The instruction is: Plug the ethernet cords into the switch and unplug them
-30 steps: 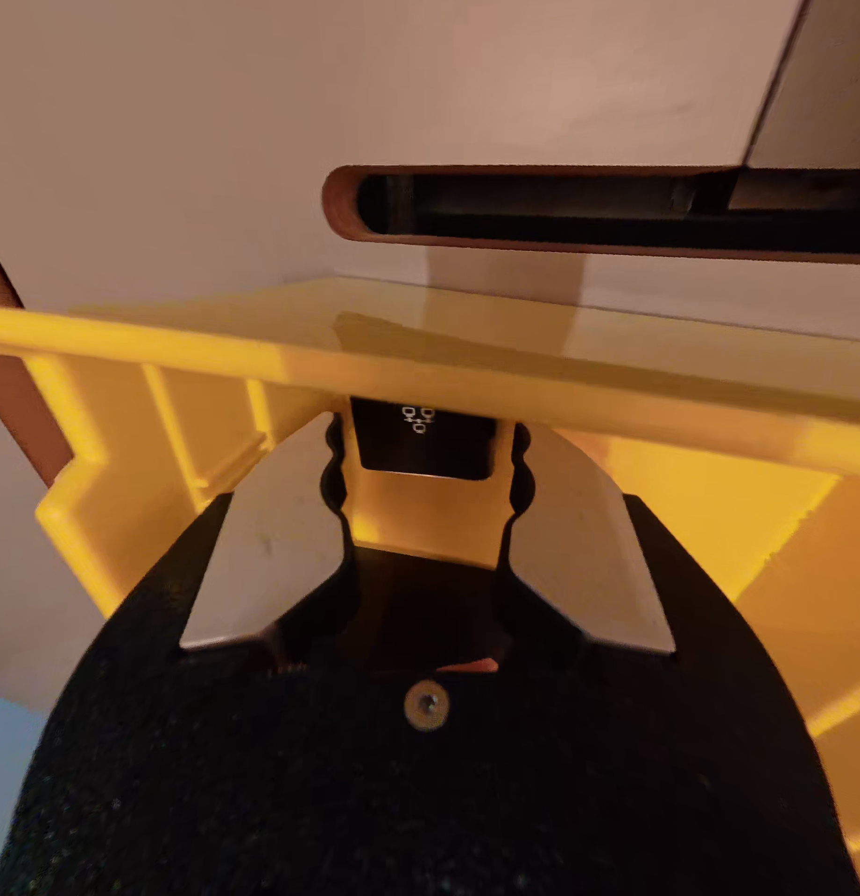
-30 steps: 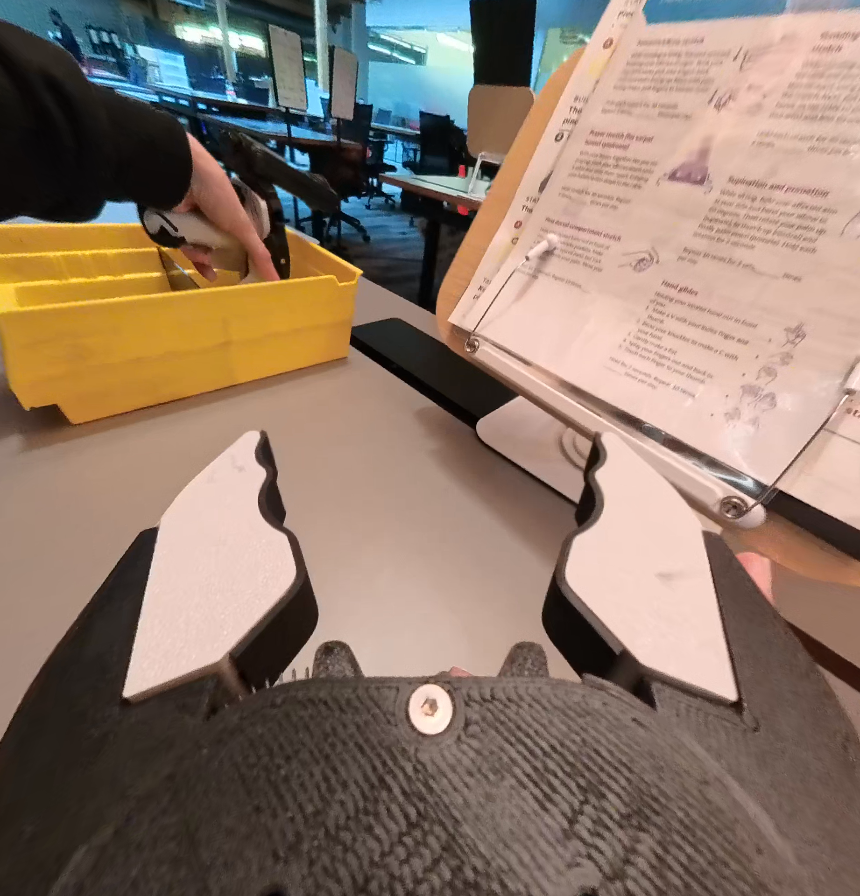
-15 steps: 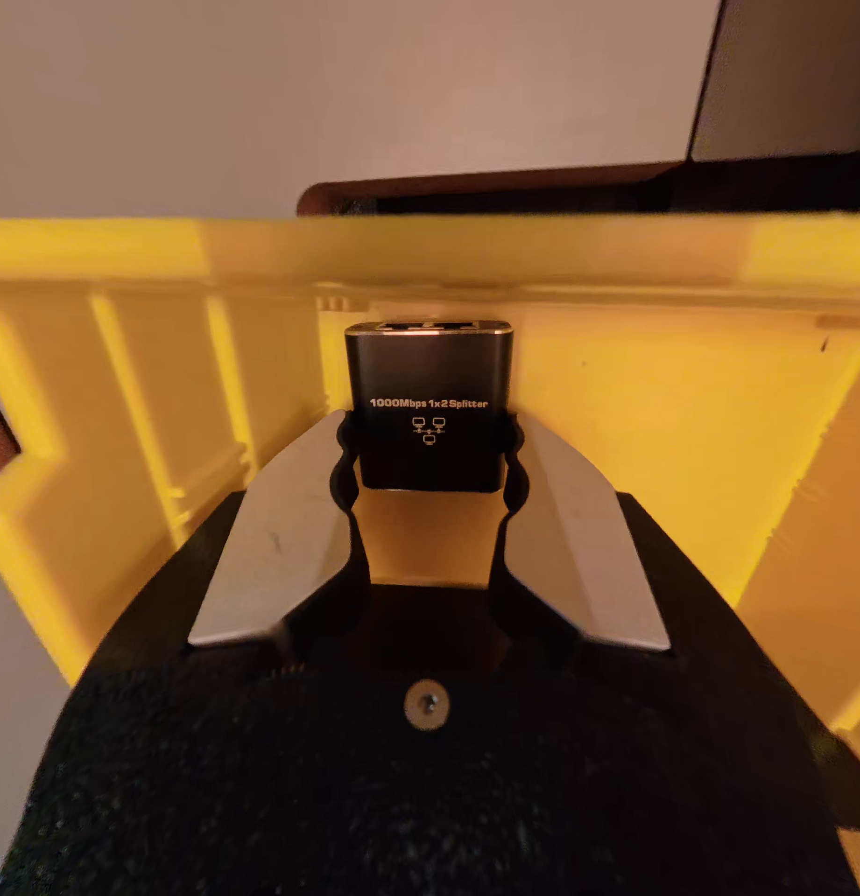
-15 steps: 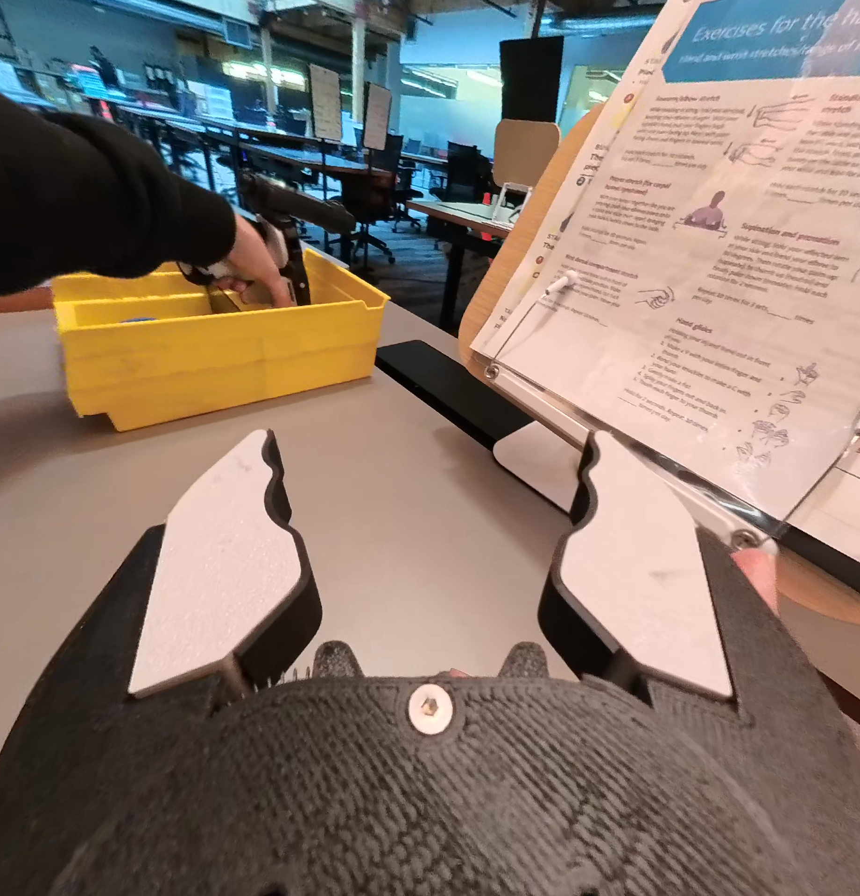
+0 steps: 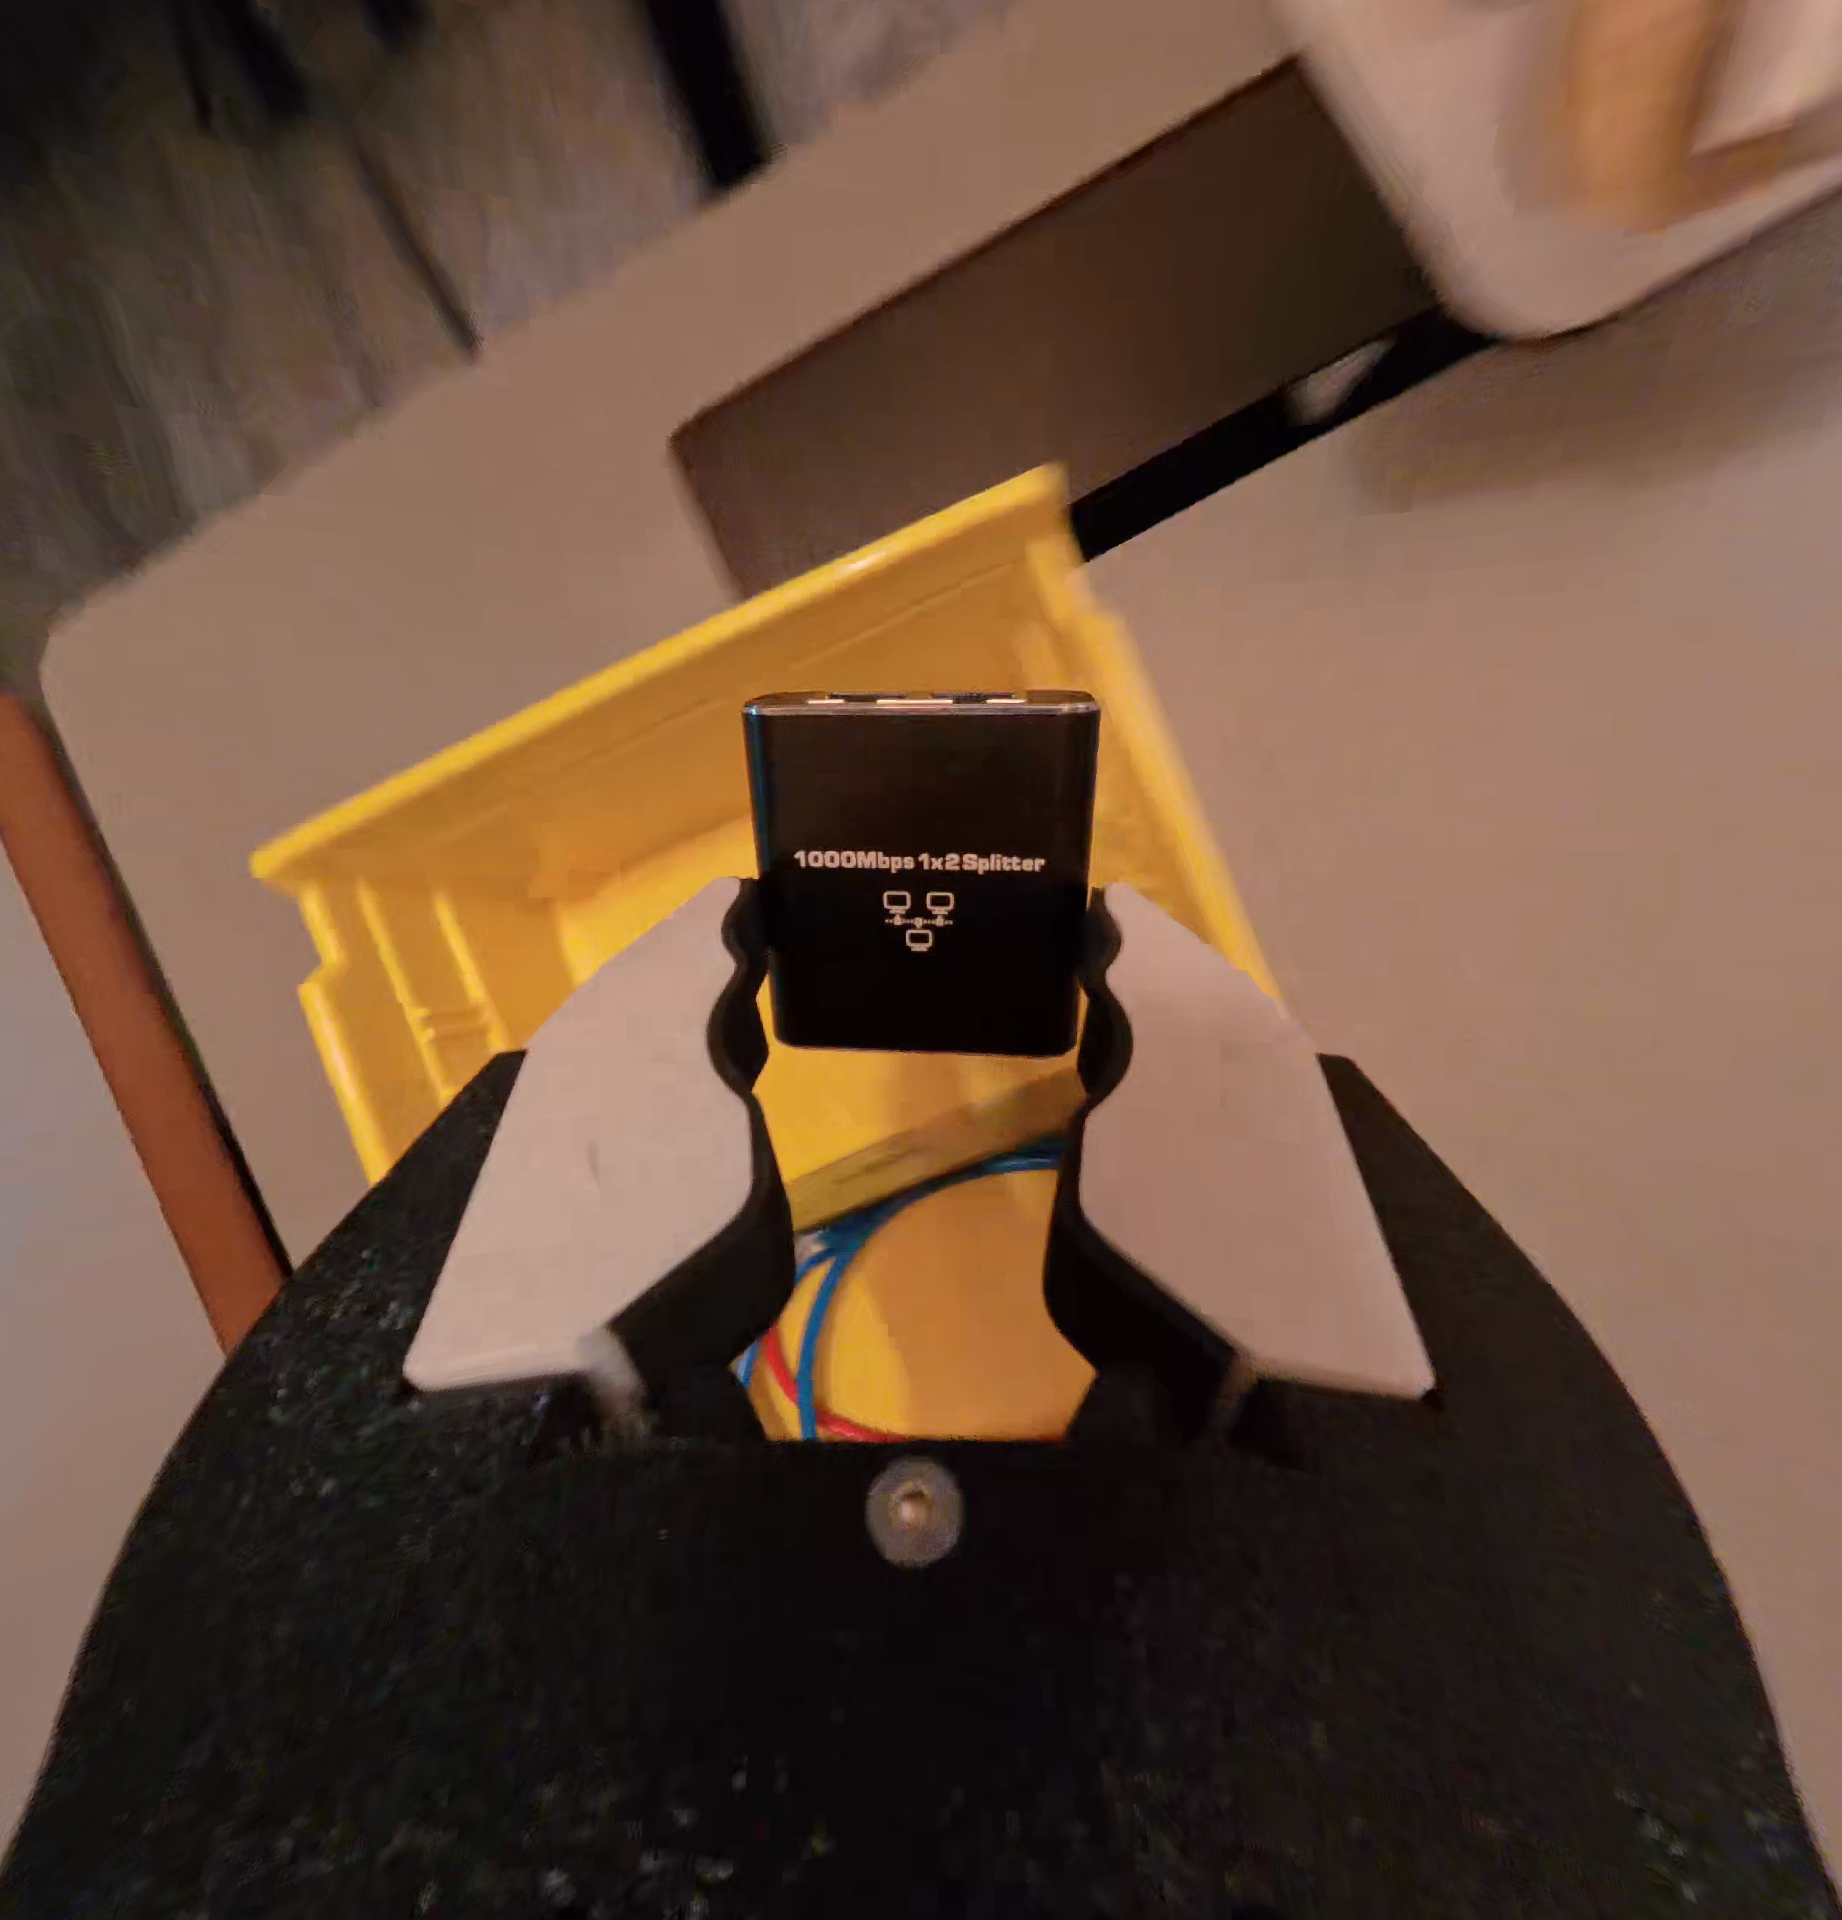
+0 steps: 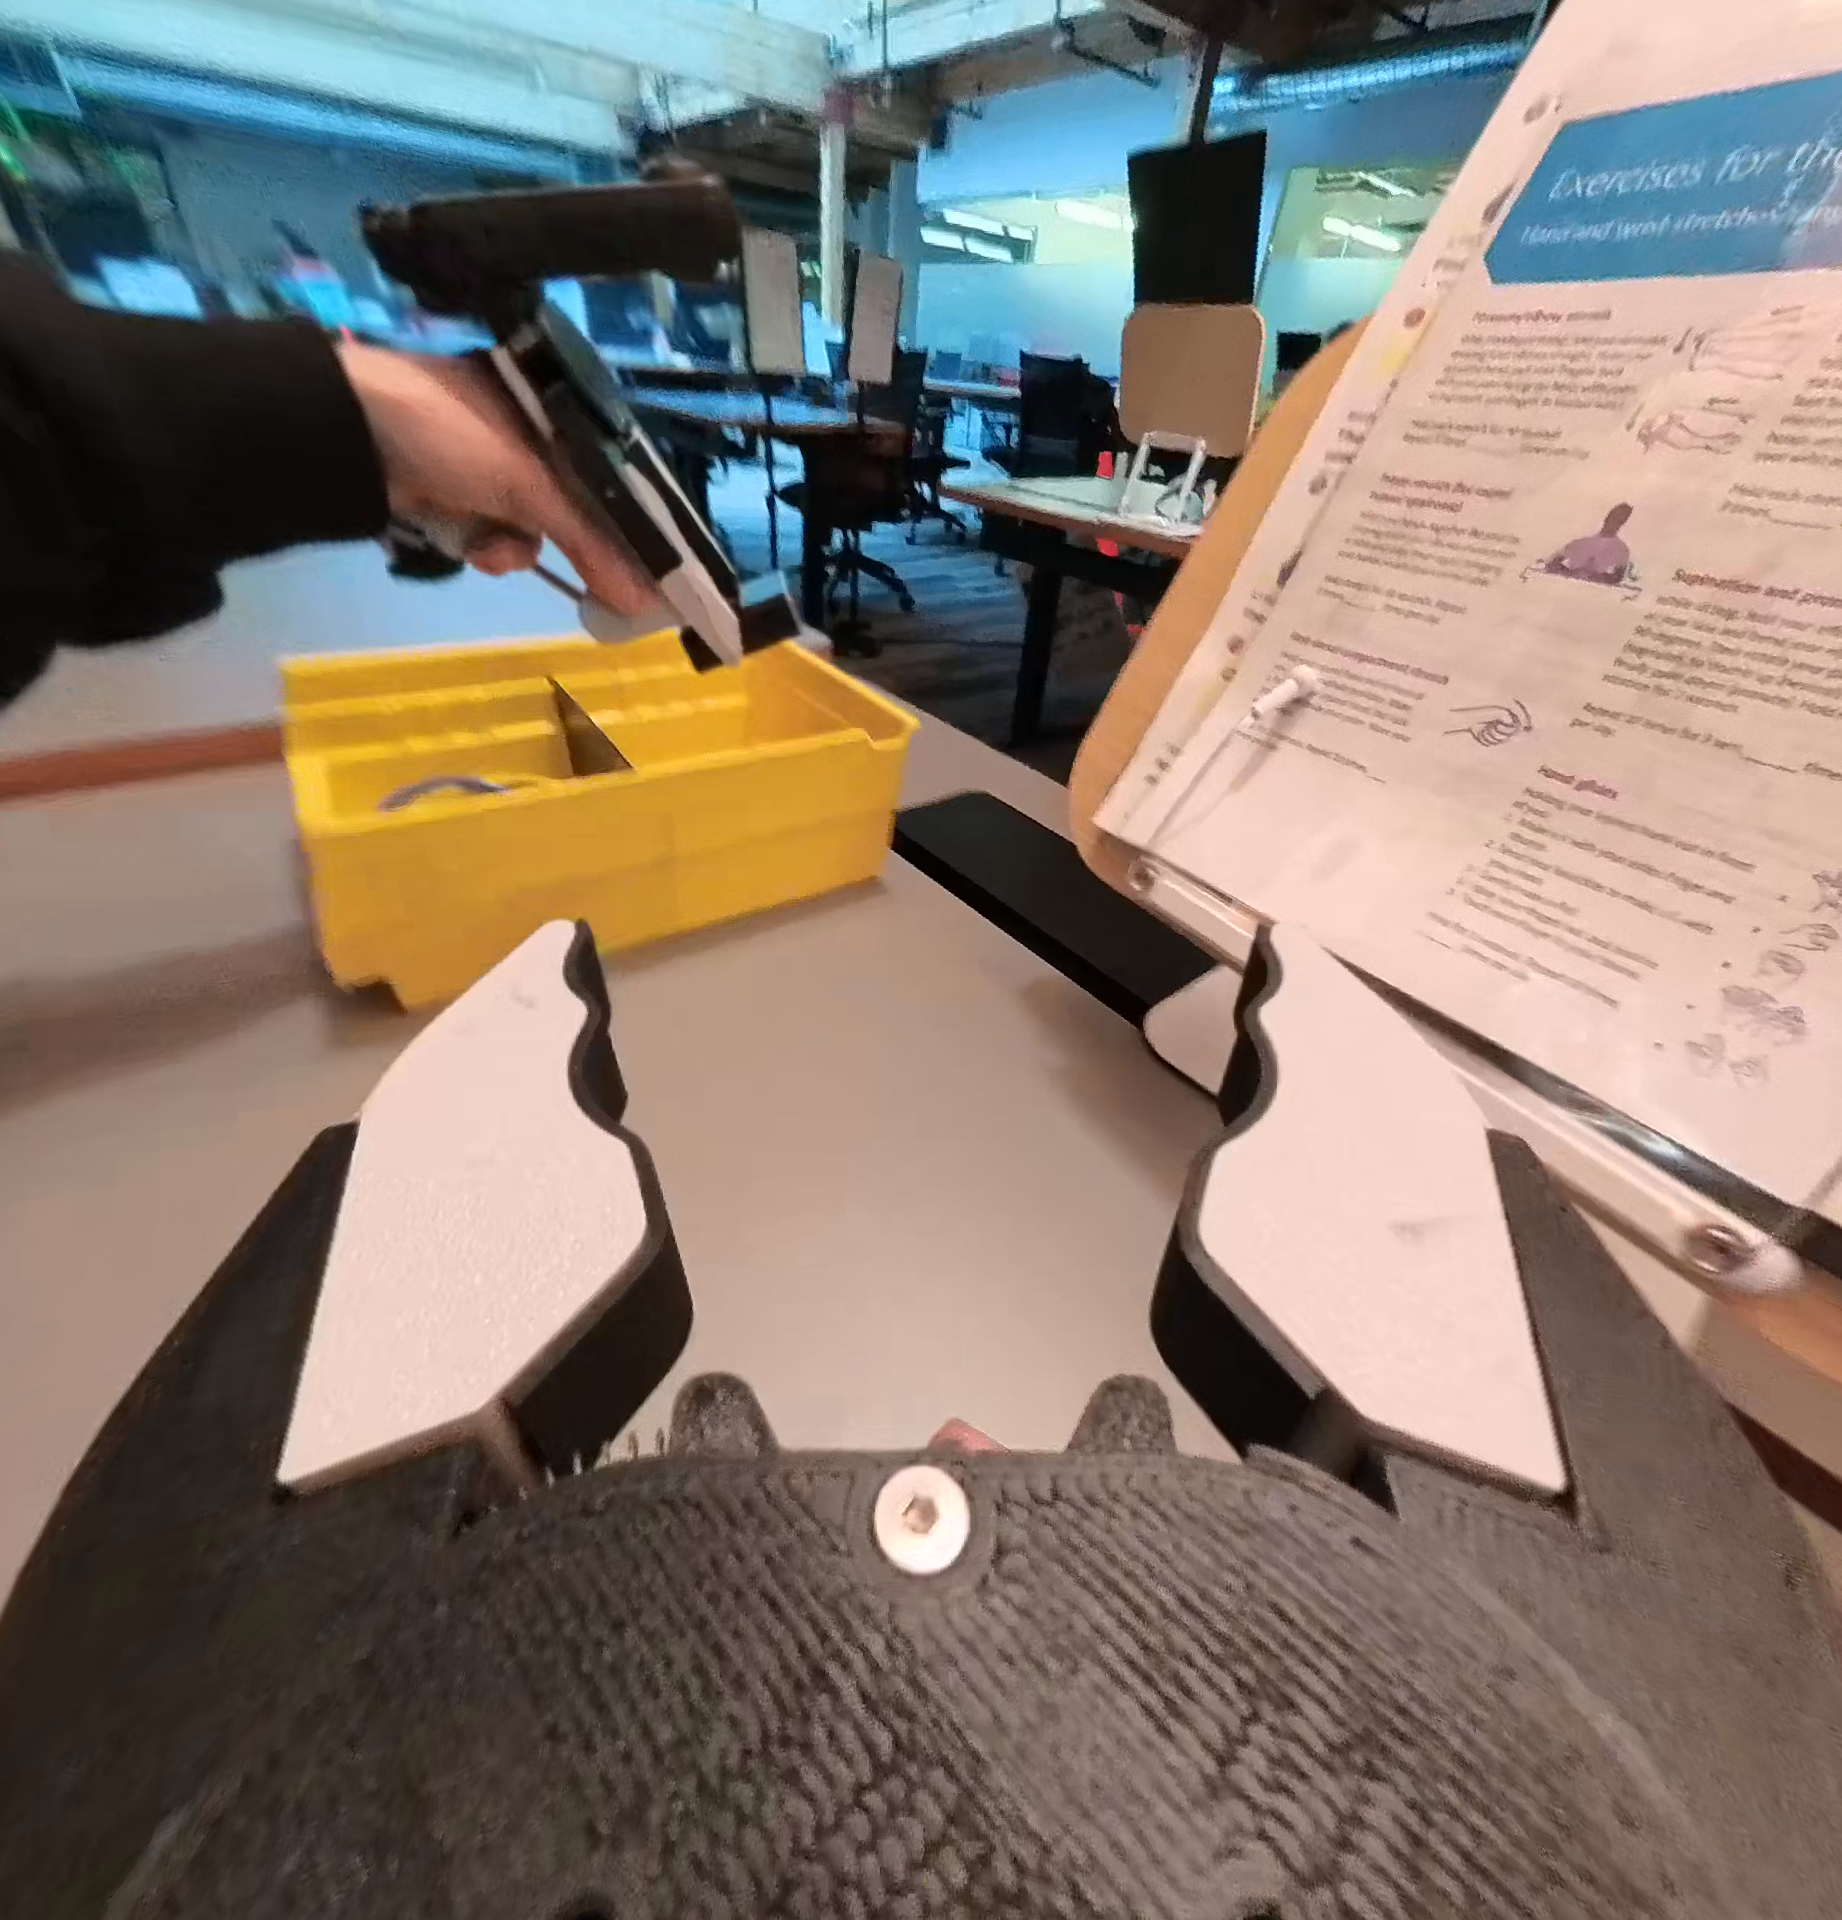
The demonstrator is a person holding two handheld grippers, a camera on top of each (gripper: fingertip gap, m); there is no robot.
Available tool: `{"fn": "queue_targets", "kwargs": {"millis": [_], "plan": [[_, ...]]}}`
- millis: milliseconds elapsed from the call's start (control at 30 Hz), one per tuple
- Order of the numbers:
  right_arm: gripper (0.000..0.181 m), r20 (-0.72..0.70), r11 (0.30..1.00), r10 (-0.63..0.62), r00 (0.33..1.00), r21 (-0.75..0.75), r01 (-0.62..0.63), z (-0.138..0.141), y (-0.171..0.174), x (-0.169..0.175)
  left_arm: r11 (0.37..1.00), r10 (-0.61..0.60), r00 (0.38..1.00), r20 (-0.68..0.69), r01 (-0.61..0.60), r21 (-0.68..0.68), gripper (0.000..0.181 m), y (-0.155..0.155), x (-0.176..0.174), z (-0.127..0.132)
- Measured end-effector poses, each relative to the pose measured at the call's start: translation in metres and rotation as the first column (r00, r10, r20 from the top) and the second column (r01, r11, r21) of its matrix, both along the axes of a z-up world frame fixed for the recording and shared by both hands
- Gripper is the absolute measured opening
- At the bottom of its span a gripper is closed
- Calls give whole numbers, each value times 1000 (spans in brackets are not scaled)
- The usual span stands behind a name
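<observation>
My left gripper is shut on a small black switch and holds it in the air above the yellow bin. Blue and red cords lie in the bin below it. In the right wrist view the left gripper shows above the bin's far right corner with the switch at its tip. A cord lies in the bin's near compartment. My right gripper is open and empty, low over the grey table.
A document stand with printed pages stands on the right, its white base close to my right fingertip. A black slot runs along the table beside the bin. A person's sleeved arm holds the left gripper. Office desks and chairs stand behind.
The left gripper has lifted the black switch up out of the yellow bin and now holds it above the rim. The right gripper has stayed open and drawn back slightly.
</observation>
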State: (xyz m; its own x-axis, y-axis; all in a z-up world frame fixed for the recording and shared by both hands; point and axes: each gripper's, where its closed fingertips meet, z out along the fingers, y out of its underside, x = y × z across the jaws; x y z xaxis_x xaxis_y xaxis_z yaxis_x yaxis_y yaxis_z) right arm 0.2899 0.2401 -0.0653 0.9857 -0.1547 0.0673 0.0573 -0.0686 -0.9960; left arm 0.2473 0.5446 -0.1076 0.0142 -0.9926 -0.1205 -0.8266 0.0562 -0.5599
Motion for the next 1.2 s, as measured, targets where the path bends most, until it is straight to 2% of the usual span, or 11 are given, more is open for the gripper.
{"fn": "queue_targets", "kwargs": {"millis": [33,167,267,467,567,667,867,933,1033,1133,1200], "plan": [[113,-44,999,28,999,35,-27,7,2,-7,996,-85,994,70,84,22,58,-26,-3,19],[106,-202,976,206,957,117,-185,26,11,-47,865,-461,847,265,362,348,58,-139,-27,75],[100,-269,948,308,913,166,-271,38,15,-77,697,-647,701,302,381,608,58,-211,-49,91],[90,-351,927,371,860,199,-319,34,5,-119,317,-804,592,59,342,884,58,-297,-80,66],[66,-344,925,379,859,163,-343,18,-6,-135,245,-827,562,13,340,908,58,-326,-84,50],[26,-367,906,422,829,183,-381,9,-22,-141,241,-837,547,16,341,909,58,-341,-83,40],[25,-486,834,551,679,300,-462,-2,-51,-138,327,-883,439,164,328,886,56,-372,-84,33],[25,-550,748,663,508,468,-470,14,-68,-131,488,-852,375,365,313,815,58,-383,-88,47],[26,-563,603,794,230,678,-420,26,-90,-110,666,-736,268,622,455,592,62,-396,-93,57],[26,-547,516,837,9,782,-349,20,-101,-98,692,-641,184,745,559,457,61,-404,-92,59],[26,-550,491,833,-68,789,-369,15,-103,-107,695,-610,155,777,574,432,60,-405,-87,58]]}}
